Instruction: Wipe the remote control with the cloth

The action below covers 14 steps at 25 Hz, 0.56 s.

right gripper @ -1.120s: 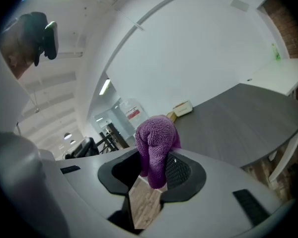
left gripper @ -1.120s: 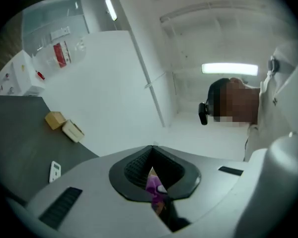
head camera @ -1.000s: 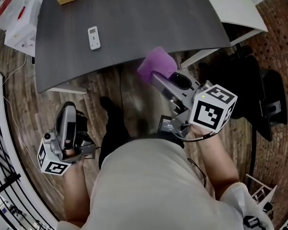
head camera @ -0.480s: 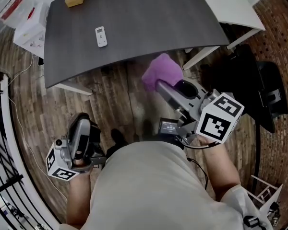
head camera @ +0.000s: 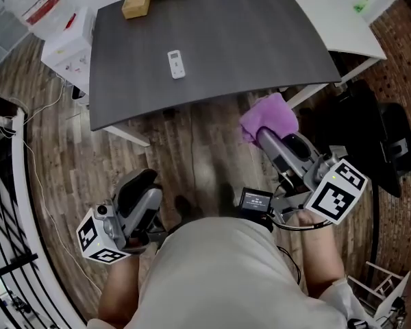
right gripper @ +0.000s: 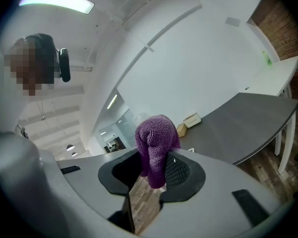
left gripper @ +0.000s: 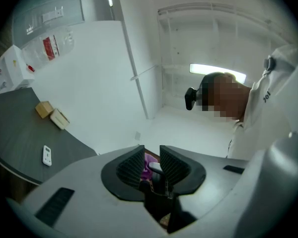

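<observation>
Before the dark table, right hand-held gripper pinches the cloth; left hand-held gripper, upturned, just opened narrowly, empty.

Pale beige short-sleeved top, plain, no print seen from above.

Left of top: left gripper, rounded grey shell, black ribbed pads. Its jaws have just been opening, with nothing between them. White marker cube with black squares.

Right of top: right gripper, same grey shell. It has a second marker cube.

At top's upper edge: small black display box. Thin black cable runs over the fabric.
</observation>
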{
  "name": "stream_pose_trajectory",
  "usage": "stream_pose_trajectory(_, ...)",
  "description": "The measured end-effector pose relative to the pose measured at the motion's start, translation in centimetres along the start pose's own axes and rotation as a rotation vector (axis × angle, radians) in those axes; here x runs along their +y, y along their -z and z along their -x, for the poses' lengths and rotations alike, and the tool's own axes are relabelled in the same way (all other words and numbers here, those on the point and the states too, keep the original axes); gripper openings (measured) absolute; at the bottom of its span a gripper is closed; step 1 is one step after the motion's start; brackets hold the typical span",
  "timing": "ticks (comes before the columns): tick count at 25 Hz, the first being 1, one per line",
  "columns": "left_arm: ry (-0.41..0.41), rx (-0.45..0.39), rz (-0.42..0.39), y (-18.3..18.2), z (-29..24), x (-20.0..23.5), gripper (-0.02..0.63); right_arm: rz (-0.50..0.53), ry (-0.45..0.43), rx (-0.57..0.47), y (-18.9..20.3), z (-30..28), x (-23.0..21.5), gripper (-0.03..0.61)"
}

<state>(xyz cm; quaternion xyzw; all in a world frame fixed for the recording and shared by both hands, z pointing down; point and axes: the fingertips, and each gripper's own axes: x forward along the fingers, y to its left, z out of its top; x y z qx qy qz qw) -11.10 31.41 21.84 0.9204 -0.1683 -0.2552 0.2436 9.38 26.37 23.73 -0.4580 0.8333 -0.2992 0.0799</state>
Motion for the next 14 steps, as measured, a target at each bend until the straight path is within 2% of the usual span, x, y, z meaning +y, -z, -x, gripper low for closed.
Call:
stream_pose_trajectory(3,0.037,0.100,-0.077,0.3,0.4,-0.8,0.027,-0.012,0.007,-0.035,-0.7,-0.1,0.2,0.120)
stream_pose_trajectory(5,0.051,0.102,-0.090,0.2,0.6,-1.0,0.012,-0.008,0.016,-0.045,-1.1,0.2,0.2,0.120)
stream_pose_trajectory(9,0.047,0.020,0.005,-0.4,0.9,-0.4,0.014,-0.009,0.037,-0.054,-1.3,0.5,0.0,0.120)
stream_pose_trajectory(14,0.132,0.001,0.113,0.7,0.3,-1.7,0.014,-0.034,0.047,-0.056,-1.0,0.9,-0.8,0.120)
